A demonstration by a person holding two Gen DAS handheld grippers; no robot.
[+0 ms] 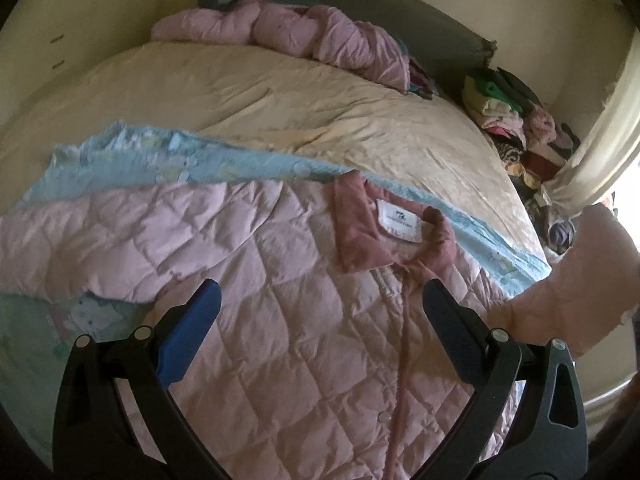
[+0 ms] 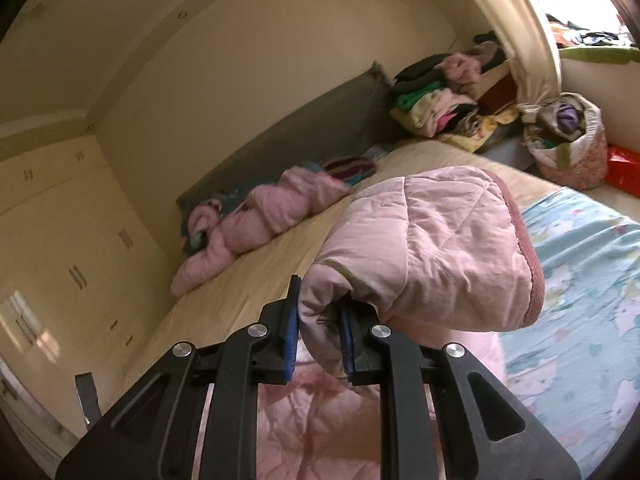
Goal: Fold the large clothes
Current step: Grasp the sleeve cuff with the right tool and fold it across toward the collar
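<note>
Pink quilted jacket (image 1: 280,300) spread front-up on a light-blue cartoon-print blanket (image 1: 240,168) over the cream bedsheet (image 1: 280,92), dusty-rose collar (image 1: 360,236) with white label toward the headboard. Left gripper (image 1: 320,304) hovering above the jacket's chest, blue-padded fingers (image 1: 192,328) spread wide, nothing between them. Right gripper (image 2: 318,340) clamped on the pink quilted sleeve (image 2: 432,248), cuff end lifted off the bed, rose ribbed edge on the right. Crumpled pink puffy garment (image 2: 260,216) near the grey headboard (image 2: 300,128); stacked folded clothes (image 2: 436,108) in the far corner.
</note>
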